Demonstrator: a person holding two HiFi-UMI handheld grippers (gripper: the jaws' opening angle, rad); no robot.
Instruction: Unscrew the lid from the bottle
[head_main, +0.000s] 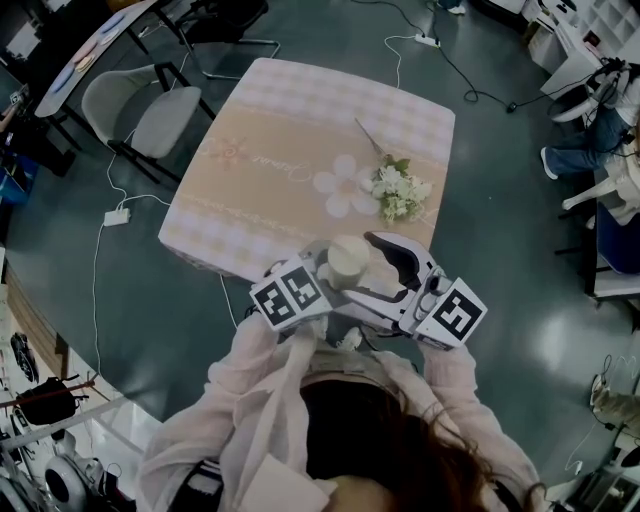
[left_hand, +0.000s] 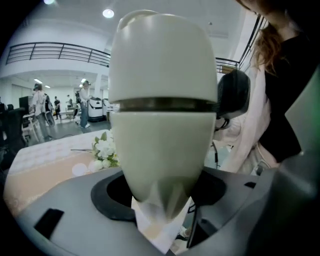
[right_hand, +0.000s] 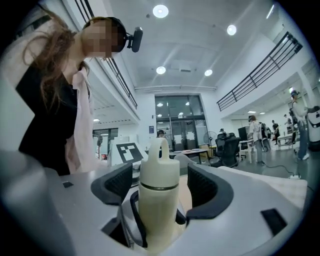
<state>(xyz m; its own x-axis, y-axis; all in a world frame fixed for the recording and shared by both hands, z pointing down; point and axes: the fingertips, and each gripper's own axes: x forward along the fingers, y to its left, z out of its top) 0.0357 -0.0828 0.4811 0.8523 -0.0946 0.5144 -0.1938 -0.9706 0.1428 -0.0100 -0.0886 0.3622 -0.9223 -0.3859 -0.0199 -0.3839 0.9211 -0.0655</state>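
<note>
Right gripper view shows the right claw (right_hand: 161, 182) with its dark pads standing apart on either side of the lid (right_hand: 160, 165), a visible gap on each side, so nothing is gripped there. The left claw (left_hand: 162, 192) is clamped on the lower body of the cream bottle (left_hand: 162, 150) and holds it upright in the air. In the head view the bottle hangs over the near edge of the surface (head_main: 300, 130), close to the person's chest. The lid appears fully seated, so I judge the unscrewing has yet to bite. If the right pads close too low, across the metal band, they would likely grip the body as well and nothing would turn. If they catch only the thin loop on top, they could slip off. A hard twist might also spin the smooth bottle inside the left pads, or tip it out to drop toward the floor. Count: one bottle, one lid, two claws, one surface, one bunch of white flowers (head_main: 398, 190).
</note>
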